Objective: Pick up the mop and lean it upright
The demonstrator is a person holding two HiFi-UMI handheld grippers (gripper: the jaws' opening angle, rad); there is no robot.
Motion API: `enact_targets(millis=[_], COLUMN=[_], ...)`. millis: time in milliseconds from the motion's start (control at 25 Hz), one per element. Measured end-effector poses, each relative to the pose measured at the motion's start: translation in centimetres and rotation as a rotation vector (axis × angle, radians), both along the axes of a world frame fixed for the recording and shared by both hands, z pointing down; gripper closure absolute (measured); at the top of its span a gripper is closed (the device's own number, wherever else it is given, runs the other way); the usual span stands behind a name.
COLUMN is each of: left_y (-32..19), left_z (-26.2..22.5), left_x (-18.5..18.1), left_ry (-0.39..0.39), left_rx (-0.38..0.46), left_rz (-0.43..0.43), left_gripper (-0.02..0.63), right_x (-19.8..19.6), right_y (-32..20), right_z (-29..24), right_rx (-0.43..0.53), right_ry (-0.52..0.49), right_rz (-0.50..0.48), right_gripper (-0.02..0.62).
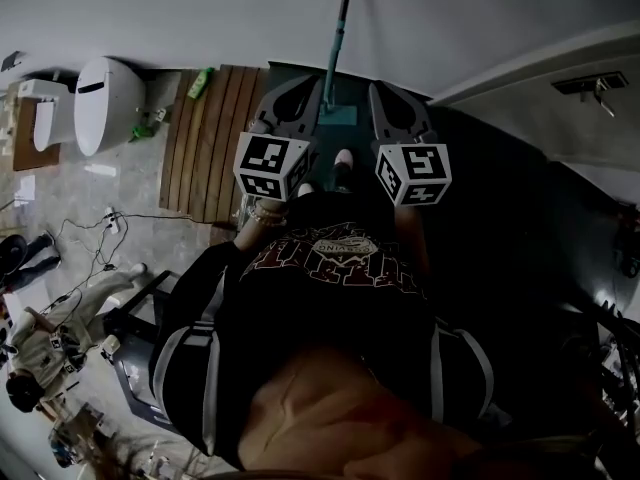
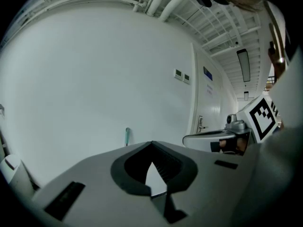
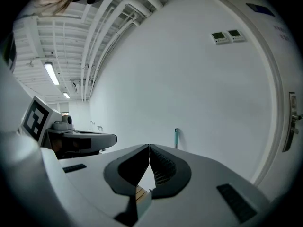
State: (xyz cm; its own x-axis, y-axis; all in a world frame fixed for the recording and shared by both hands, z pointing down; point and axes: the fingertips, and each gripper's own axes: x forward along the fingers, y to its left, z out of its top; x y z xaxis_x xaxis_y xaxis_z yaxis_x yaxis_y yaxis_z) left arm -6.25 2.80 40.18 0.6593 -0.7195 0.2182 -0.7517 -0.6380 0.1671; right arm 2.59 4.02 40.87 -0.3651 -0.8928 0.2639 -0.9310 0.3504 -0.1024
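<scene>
The mop stands upright against the white wall: its teal handle (image 1: 341, 26) rises from a teal head (image 1: 343, 115) on the dark floor. The handle's top shows as a small teal stub (image 2: 127, 136) in the left gripper view and again as a stub (image 3: 176, 137) in the right gripper view. My left gripper (image 1: 303, 90) and right gripper (image 1: 385, 96) are held side by side in front of the person, short of the mop and either side of it. Both are shut with nothing between the jaws: left gripper (image 2: 151, 144), right gripper (image 3: 149, 147).
A wooden slatted board (image 1: 213, 144) lies left of the mop, with a white rounded appliance (image 1: 102, 103) beyond it. Cables (image 1: 90, 238) and a white figure (image 1: 60, 323) lie on the floor at left. A door with a handle (image 2: 201, 122) is in the wall to the right.
</scene>
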Motion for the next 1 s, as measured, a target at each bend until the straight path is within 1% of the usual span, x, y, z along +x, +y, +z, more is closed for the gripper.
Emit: enact_targets(millis=[240, 440, 600, 800, 920, 1000], left_y=[-3.8, -6.0, -6.9, -8.2, -9.4, -10.4], left_z=[0.0, 0.2, 0.2, 0.2, 0.1, 0.0], left_x=[3.1, 4.5, 4.3, 3.2, 2.6, 2.3], left_ry=[0.002, -0.002, 0.002, -0.007, -0.005, -0.005], left_rx=[-0.003, 0.002, -0.004, 0.000, 0.002, -0.001], left_rz=[-0.045, -0.104, -0.151, -0.183, -0.187, -0.175], left_gripper=[0.560, 0.560, 0.560, 0.560, 0.560, 0.560], right_x=[3.1, 5.2, 6.0, 6.1, 5.9, 5.8], right_y=[-4.5, -7.2, -8.5, -9.8, -10.7, -11.4], right_z=[-0.3, -0.3, -0.3, 0.1, 0.2, 0.2], right_rx=[0.011, 0.026, 0.027, 0.015, 0.006, 0.002], right_ry=[0.000, -0.004, -0.004, -0.005, -0.008, -0.010], right_rz=[-0.046, -0.083, -0.100, -0.100, -0.085, -0.067], right_gripper=[0.577, 0.577, 0.577, 0.577, 0.577, 0.577])
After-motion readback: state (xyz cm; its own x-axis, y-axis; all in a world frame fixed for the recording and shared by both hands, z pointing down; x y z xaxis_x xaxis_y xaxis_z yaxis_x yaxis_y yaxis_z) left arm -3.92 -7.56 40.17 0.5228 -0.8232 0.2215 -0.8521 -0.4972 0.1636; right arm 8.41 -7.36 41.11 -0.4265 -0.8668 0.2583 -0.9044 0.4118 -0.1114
